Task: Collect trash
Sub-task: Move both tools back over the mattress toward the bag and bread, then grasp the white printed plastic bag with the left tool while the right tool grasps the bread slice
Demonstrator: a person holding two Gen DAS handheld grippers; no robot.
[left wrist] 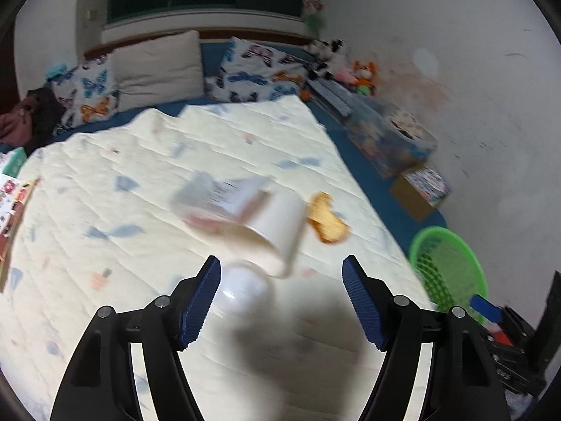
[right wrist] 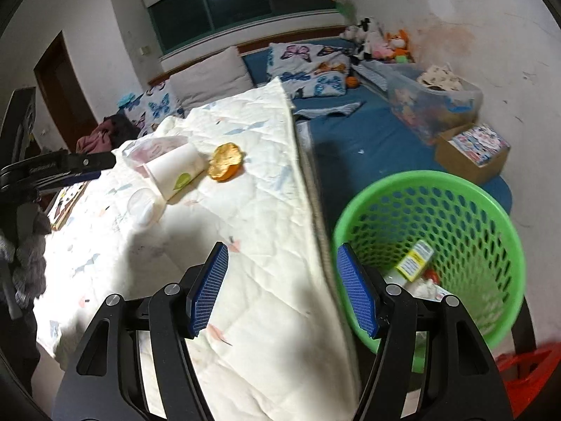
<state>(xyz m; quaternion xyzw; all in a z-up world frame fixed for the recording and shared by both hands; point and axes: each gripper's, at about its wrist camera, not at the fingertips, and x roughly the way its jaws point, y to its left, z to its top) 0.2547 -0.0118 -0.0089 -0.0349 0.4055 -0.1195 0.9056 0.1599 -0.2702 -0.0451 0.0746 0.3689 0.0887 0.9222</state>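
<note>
Both jaws gape empty; only the right view shows trash inside the green basket (right wrist: 455, 189).

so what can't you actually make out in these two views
- Left wrist view: motion blur smears the plastic bag and the print on the paper cup; the clear lid is a pale smudge.
- Left wrist view: the green basket shows only its rim and outer wall, so its contents are hidden.
- Right wrist view: the right gripper covers part of the trash in the basket; only a yellow carton reads clearly.
</note>
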